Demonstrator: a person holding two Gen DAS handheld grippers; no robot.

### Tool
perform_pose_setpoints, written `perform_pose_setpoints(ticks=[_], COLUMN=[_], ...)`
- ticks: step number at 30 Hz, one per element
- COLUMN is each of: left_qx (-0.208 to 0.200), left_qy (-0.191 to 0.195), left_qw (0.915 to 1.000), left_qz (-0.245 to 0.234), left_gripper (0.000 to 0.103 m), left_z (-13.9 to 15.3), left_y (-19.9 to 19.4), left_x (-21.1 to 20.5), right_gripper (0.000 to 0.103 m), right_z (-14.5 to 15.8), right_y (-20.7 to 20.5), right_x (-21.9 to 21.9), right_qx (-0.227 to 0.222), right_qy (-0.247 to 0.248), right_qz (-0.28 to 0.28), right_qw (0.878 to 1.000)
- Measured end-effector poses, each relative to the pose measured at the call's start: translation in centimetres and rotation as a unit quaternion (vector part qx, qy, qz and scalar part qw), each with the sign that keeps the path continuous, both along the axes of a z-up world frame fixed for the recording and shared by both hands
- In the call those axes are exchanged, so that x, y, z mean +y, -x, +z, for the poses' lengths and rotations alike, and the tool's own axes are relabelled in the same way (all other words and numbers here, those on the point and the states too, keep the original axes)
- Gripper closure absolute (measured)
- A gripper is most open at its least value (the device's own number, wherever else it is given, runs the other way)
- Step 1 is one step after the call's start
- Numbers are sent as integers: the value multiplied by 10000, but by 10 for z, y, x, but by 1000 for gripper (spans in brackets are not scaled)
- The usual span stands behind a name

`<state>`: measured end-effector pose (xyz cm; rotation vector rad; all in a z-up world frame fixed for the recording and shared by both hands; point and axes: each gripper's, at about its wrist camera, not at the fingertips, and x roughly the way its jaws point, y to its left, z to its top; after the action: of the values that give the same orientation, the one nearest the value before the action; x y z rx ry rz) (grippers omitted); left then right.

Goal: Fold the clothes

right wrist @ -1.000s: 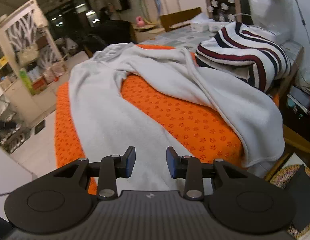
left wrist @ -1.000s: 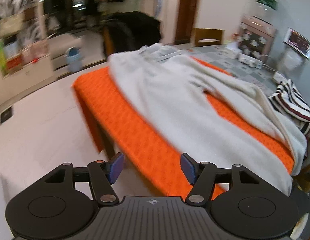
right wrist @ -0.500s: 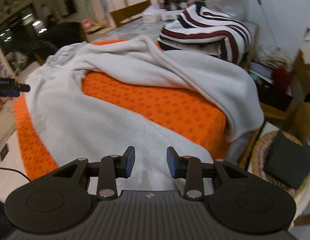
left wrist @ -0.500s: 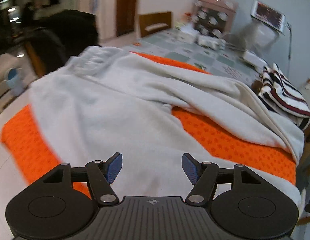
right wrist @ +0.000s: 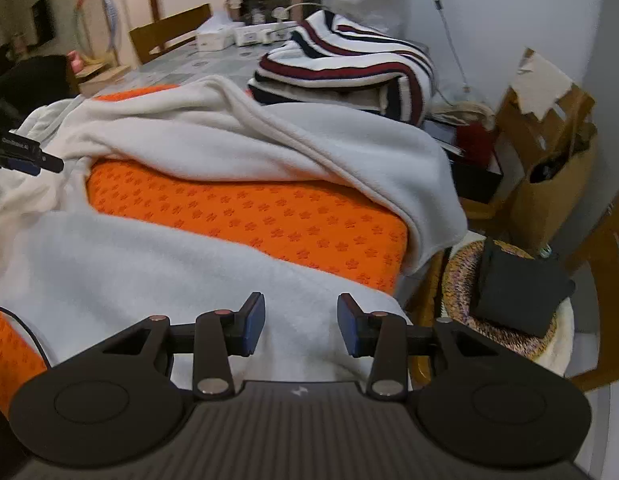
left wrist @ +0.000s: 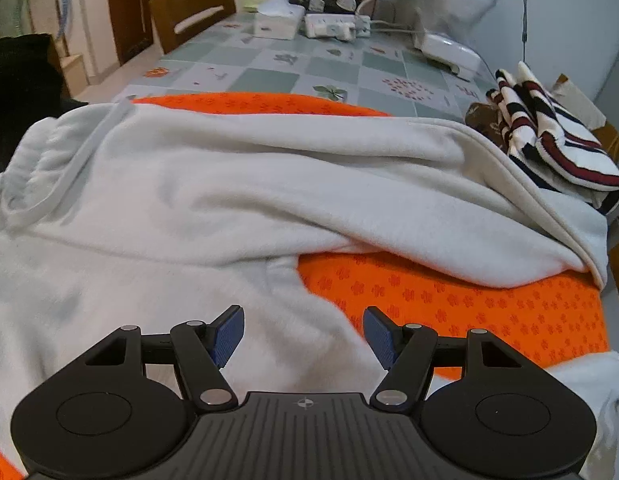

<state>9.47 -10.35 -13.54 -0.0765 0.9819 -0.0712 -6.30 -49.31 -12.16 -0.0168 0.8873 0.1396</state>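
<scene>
Left hand-held gripper (left wrist: 303,334) now over trousers (left wrist: 189,216).

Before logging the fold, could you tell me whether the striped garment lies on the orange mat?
No, the striped garment sits folded beyond the orange mat.

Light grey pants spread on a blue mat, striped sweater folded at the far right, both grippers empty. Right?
Not quite: the mat is orange, as the left wrist view shows. The light grey pants, the striped sweater and the empty left gripper and right gripper check out.

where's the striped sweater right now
The folded striped sweater lies at the table's far right end, just beyond the white sweatpants spread over the orange mat.
</scene>
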Motion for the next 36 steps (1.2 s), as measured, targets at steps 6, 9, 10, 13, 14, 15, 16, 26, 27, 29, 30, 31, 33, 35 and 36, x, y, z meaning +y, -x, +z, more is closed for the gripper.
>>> perform_pose_setpoints(ticks=[6,9,10,13,14,15,16,26,27,29,30,31,33,35,36], left_qx=[450,697,770,883,852,798,738,52,21,-32,-78,-137,-213,-161,-138], left_qy=[-264,-460,-516,-782,-809,-754,-698,-456,-457,-437,-486,-570,-691,-595,-565], left_qw=[9986,9965,9957,9930,9930,9938,9944,9911,9900,9873,9858,9842,9823,9830,9842], left_qz=[24,80,86,64,126,198,277,1249,1336,1530,1605,1671,1731,1729,1672], left_gripper=[35,41,49,78,82,90,96,98,98,98,101,101,101,101,100], left_z=[-12,-21,-23,-31,-30,-28,-25,-2,-1,-2,-2,-2,1,5,7], left_y=[-29,-34,-35,-37,-38,-38,-39,-51,-53,-57,-59,-61,-65,-69,-70], left_x=[-15,-24,-26,-35,-35,-34,-32,-17,-16,-12,-12,-12,-9,-1,1], right_gripper=[55,54,51,47,47,47,48,98,98,98,98,97,94,92,86], right_z=[-8,-13,-15,-21,-23,-26,-27,-1,2,4,1,-2,-7,-6,-3], right_y=[-6,-15,-19,-32,-37,-41,-45,-20,-14,-2,2,4,5,2,2], right_x=[-6,-14,-15,-13,-10,-7,-3,-10,-12,-15,-15,-15,-15,-19,-23], right_qx=[156,248,284,357,380,387,380,530,587,743,835,887,982,986,924], right_qy=[112,60,13,15,50,112,188,-48,-97,-227,-292,-322,-412,-514,-578], right_qz=[-65,123,257,750,938,1113,1272,2062,2098,2160,2190,2192,2149,2041,1988], right_qw=[9998,9996,9993,9965,9949,9930,9910,9771,9759,9733,9717,9711,9708,9726,9740])
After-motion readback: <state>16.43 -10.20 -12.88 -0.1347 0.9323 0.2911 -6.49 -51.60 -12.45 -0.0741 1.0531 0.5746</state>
